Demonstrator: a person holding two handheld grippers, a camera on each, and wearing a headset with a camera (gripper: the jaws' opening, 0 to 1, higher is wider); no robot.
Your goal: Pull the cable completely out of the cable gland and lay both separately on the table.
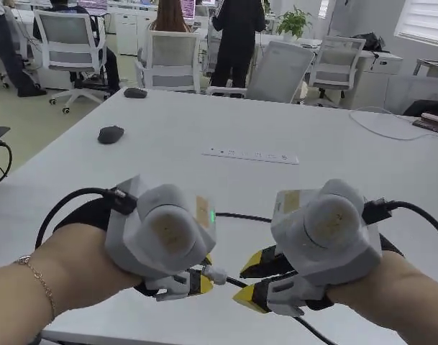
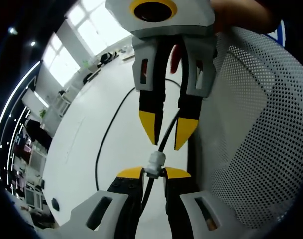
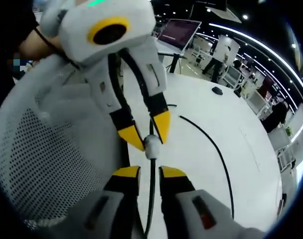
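Over the near part of the white tabletop (image 1: 276, 122), the left tool (image 1: 206, 274) and right tool (image 1: 243, 280) met almost tip to tip. The right tool was released, its jaws standing apart on either side of the black cable (image 3: 151, 199) without pinching it. The cable looped away across the tabletop. The left tool was clenched on the small white gland (image 2: 155, 163), held at its yellow tips with the cable threaded through it, just beside the right tool's tips.

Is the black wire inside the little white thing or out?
Inside. The black cable passes through the white cable gland in the left gripper.
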